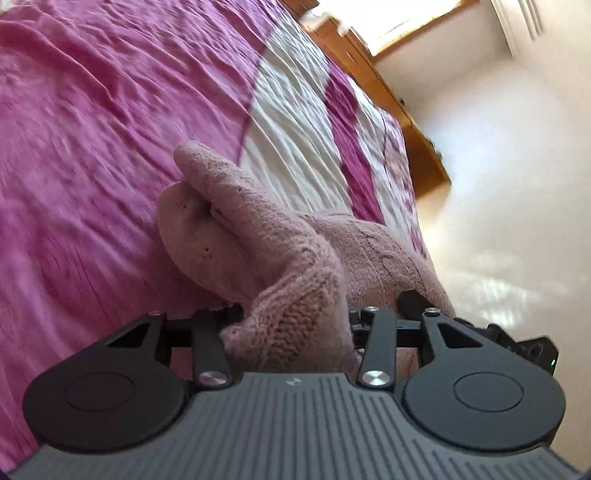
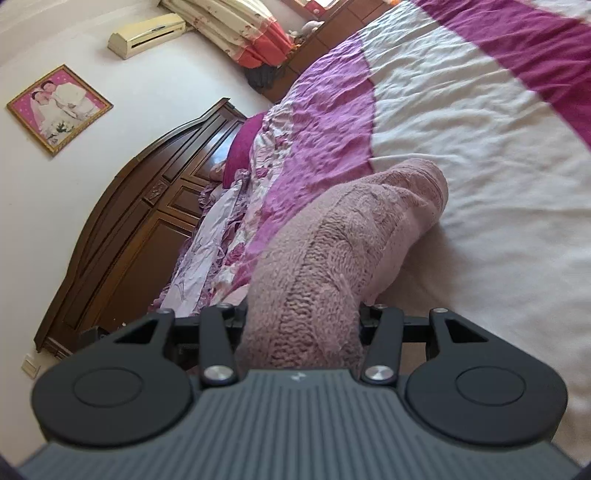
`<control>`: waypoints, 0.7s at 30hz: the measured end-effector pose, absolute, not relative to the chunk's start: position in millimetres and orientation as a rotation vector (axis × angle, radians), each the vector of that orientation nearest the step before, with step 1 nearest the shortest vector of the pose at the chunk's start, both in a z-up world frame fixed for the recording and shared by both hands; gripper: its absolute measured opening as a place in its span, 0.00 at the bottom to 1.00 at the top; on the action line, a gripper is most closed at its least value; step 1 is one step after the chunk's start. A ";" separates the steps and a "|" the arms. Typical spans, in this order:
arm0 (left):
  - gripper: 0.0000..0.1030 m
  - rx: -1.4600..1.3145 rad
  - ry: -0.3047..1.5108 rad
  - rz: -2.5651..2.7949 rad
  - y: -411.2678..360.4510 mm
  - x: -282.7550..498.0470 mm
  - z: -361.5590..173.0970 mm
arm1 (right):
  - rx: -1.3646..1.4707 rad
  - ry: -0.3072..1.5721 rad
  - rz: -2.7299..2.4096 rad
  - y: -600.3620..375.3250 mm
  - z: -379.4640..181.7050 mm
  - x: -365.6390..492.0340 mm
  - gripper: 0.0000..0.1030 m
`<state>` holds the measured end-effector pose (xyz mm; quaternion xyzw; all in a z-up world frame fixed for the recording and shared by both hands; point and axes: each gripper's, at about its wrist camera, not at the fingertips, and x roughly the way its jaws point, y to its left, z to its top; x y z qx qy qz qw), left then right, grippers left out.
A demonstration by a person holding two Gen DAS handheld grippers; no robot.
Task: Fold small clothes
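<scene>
In the left wrist view, the pink knitted garment (image 1: pixel 280 266) is clamped in the left gripper (image 1: pixel 291 325), lifted over the bedspread (image 1: pixel 92 147). In the right wrist view, the same knit is pinched by the right gripper (image 2: pixel 303 321). A fold seems underway; next, the held edges should be laid down evenly.

knit garment (image 2: pixel 369 229) draped on the bedspread (image 2: pixel 480 129) right in front of the right gripper (image 2: pixel 301 321), headboard (image 2: pixel 147 206) far left, framed picture (image 2: pixel 59 107) on the wall above it, air conditioner (image 2: pixel 146 33) further along
</scene>
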<state>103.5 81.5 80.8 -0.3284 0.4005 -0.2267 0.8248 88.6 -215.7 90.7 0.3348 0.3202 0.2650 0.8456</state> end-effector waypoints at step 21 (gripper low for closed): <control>0.71 -0.263 0.914 -0.246 55.9 7.2 71.1 | 0.606 0.635 0.277 -262.5 45.5 -9.6 0.59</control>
